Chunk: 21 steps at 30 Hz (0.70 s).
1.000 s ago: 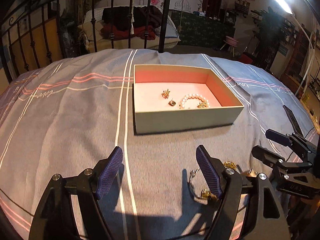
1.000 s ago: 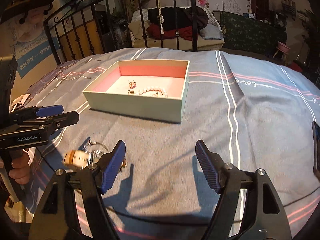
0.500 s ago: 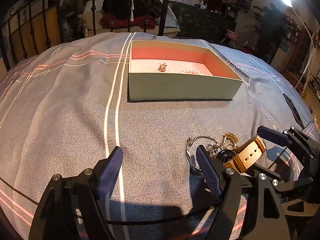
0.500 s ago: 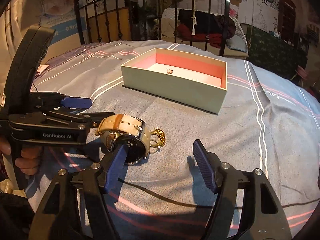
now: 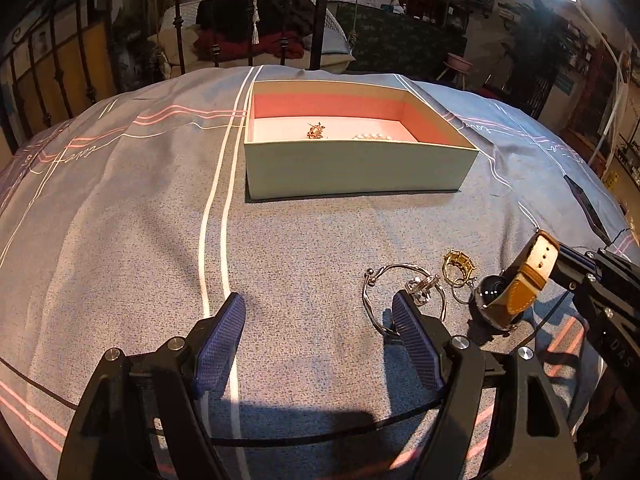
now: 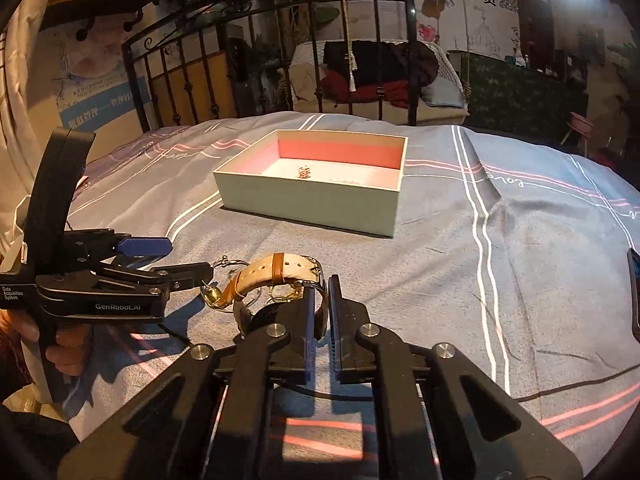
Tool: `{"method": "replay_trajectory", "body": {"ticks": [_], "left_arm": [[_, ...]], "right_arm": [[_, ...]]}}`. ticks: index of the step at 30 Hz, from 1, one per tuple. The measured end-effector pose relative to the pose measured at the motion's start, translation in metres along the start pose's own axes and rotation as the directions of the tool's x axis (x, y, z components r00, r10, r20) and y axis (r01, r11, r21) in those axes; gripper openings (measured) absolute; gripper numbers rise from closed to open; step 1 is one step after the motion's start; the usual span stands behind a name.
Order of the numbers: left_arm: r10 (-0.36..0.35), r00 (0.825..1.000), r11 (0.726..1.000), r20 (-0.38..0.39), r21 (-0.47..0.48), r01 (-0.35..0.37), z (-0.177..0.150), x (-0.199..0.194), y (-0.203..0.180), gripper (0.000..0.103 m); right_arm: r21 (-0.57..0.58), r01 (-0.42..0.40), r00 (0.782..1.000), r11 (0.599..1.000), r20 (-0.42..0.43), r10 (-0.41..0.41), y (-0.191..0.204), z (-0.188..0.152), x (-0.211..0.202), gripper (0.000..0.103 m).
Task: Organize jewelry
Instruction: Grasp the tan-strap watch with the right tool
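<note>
A pale green box with a pink inside [image 5: 360, 168] stands on the bed; it also shows in the right wrist view [image 6: 316, 200]. In it lie a gold brooch [image 5: 316, 131] and a pearl bracelet [image 5: 372, 136]. My right gripper [image 6: 325, 292] is shut on the strap of a tan leather watch [image 6: 276, 272], also visible in the left wrist view [image 5: 516, 288]. Beside the watch lie a silver bangle [image 5: 400, 292] and a gold ring [image 5: 460, 264]. My left gripper [image 5: 316, 320] is open and empty, just left of the bangle.
The bed cover [image 5: 120, 220] is grey-blue with white and pink stripes. A black iron headboard [image 6: 280, 60] stands behind the box. A dark phone [image 5: 584, 208] lies on the cover at the right.
My right gripper has closed on the watch strap; half a second ago it was open beside the watch. The left gripper has drawn back slightly and stays open.
</note>
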<state>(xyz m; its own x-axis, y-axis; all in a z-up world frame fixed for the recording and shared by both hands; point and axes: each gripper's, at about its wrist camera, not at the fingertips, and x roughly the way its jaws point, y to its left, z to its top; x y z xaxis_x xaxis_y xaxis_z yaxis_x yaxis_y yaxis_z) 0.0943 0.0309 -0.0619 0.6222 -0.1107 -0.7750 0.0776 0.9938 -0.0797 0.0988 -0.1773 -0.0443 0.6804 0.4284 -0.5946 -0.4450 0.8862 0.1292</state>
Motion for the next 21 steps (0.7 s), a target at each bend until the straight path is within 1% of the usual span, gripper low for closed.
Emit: {"method": "replay_trajectory", "body": {"ticks": [3,5,8,11,13,17,19,21], "left_arm": [[0.005,1.0,1.0,-0.001,0.012,-0.005,-0.001,0.0,-0.003,0.074],[0.006,1.0,0.999,-0.006,0.032,-0.005,0.0,0.001,-0.008,0.074],[0.033,0.999,0.997,-0.024,0.069,-0.031,0.002,0.005,-0.016,0.072],[0.026,0.999,0.995,-0.024,0.092,-0.023,0.004,0.005,-0.021,0.072],[0.038,0.999,0.994,-0.03,0.102,-0.035,0.004,0.008,-0.023,0.072],[0.02,0.999,0.998,-0.03,0.06,-0.018,0.007,0.008,-0.016,0.071],[0.032,0.999,0.998,-0.028,0.059,-0.03,0.008,0.01,-0.013,0.063],[0.056,0.998,0.994,-0.038,0.098,-0.053,0.009,0.014,-0.019,0.061]], "right_arm": [[0.05,-0.009,1.0,0.999,0.005,0.009,-0.012,-0.002,-0.006,0.007],[0.053,0.002,1.0,0.999,0.005,-0.003,-0.013,-0.003,-0.005,0.007],[0.058,-0.005,1.0,0.998,0.005,0.005,-0.012,-0.004,-0.004,0.007],[0.052,-0.006,1.0,0.999,0.002,0.006,-0.01,-0.005,-0.003,0.007],[0.053,-0.011,1.0,0.999,0.003,0.01,-0.01,-0.006,-0.004,0.007],[0.064,-0.01,1.0,0.998,0.003,0.01,-0.013,-0.007,-0.004,0.007],[0.068,-0.013,1.0,0.998,-0.001,0.013,-0.014,-0.008,-0.004,0.007],[0.072,-0.016,1.0,0.997,-0.002,0.016,-0.014,-0.008,-0.003,0.007]]}}
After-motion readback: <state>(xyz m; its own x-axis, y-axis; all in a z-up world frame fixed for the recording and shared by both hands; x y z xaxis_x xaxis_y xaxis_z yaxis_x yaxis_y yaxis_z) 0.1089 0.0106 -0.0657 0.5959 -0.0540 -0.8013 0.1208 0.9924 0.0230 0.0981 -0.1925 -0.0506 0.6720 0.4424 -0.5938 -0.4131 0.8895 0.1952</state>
